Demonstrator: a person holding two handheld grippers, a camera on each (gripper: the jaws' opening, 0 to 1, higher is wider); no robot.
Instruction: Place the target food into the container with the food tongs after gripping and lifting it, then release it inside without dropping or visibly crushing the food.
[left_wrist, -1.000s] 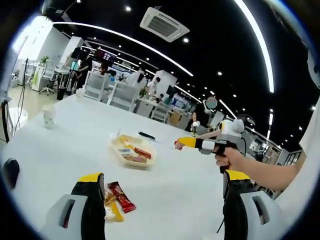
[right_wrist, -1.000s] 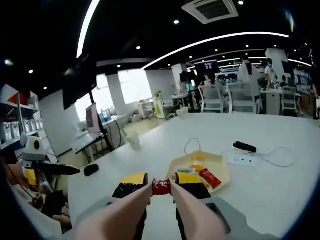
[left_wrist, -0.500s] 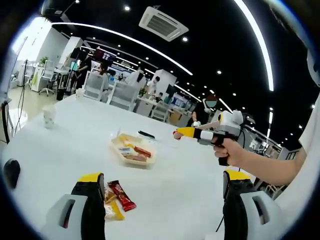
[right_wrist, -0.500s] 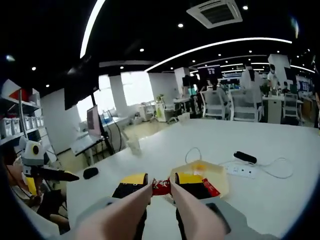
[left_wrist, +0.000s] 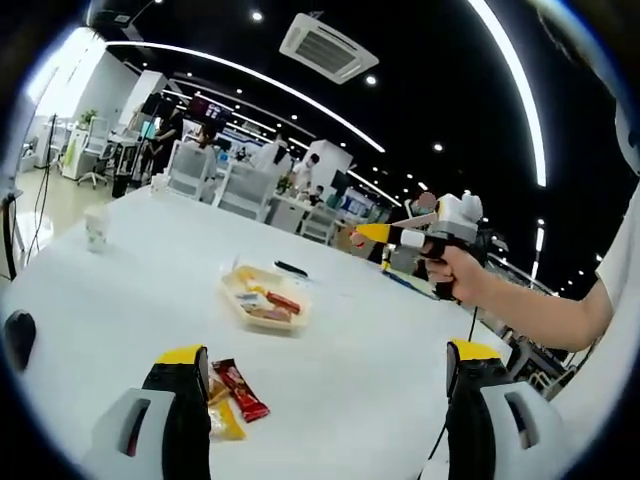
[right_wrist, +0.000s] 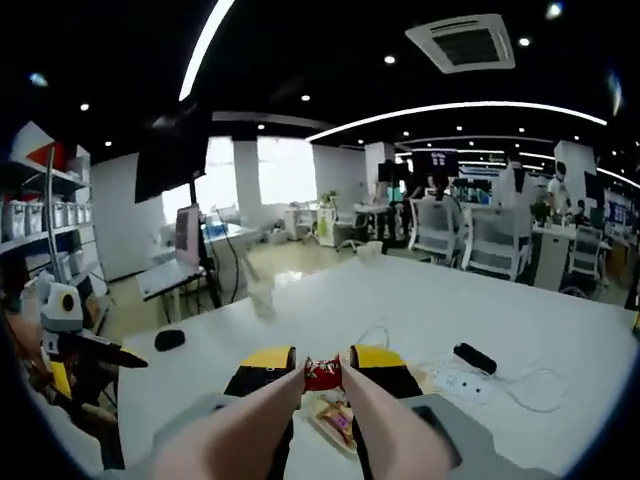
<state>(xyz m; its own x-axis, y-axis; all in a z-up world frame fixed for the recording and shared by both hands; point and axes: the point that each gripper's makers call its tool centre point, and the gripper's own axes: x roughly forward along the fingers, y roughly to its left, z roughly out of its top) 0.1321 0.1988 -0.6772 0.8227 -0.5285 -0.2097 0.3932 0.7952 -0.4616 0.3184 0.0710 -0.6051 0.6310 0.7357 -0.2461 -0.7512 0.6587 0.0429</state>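
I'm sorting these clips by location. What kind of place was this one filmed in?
Most likely an open-plan office. A long white table stands in front of rows of white office chairs and desks with monitors, under ceiling light strips and a ceiling air-conditioning unit.

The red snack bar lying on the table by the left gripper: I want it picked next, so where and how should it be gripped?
Probably across its narrow middle. The red snack bar lies flat and slanted beside a yellow packet, so come from above, jaws spanning its long edges.
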